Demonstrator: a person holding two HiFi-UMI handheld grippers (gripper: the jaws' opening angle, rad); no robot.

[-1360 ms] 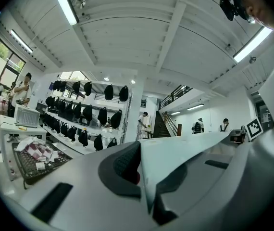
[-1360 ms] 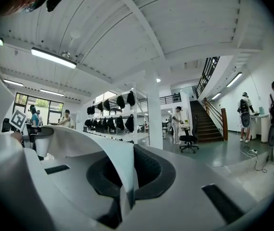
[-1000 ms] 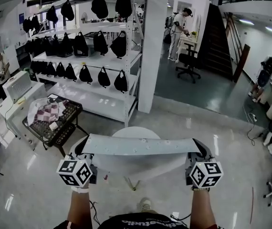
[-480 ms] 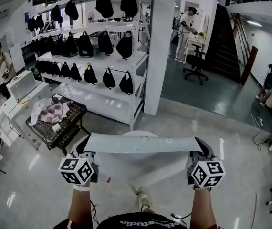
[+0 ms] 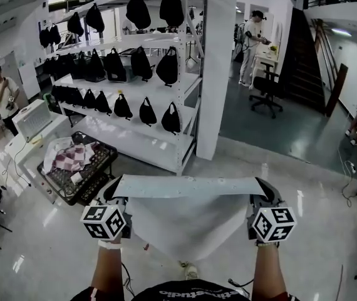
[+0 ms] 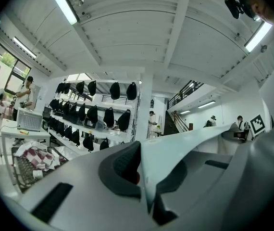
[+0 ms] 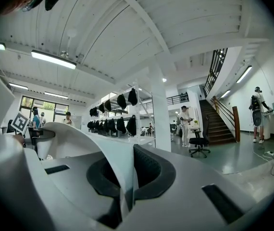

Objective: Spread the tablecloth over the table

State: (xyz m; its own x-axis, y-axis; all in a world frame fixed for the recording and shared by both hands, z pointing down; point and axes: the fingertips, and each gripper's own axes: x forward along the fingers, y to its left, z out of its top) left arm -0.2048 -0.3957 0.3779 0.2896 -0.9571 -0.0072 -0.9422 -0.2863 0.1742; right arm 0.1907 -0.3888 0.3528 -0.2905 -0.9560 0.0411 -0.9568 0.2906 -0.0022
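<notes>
Tablecloth [image 5: 185, 221], plain white, between left tongs [image 5: 113, 194] and right tongs [image 5: 261, 191] (shirt print [image 5: 194, 291] unreadable)

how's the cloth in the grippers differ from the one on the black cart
The tablecloth is plain and pale; the cart cloth is red-and-white checked. The tablecloth hangs stretched between the left gripper and right gripper; the cart cloth lies crumpled on the black cart. Both are fabric.

Beyond your left gripper [image 5: 112, 192] stands a rack [image 5: 142, 144] hung with black bags [image 5: 170, 119]; a wire cart [image 5: 72, 184] sits to its left. An office chair [image 5: 267, 88] stands well beyond your right gripper [image 5: 262, 190].
</notes>
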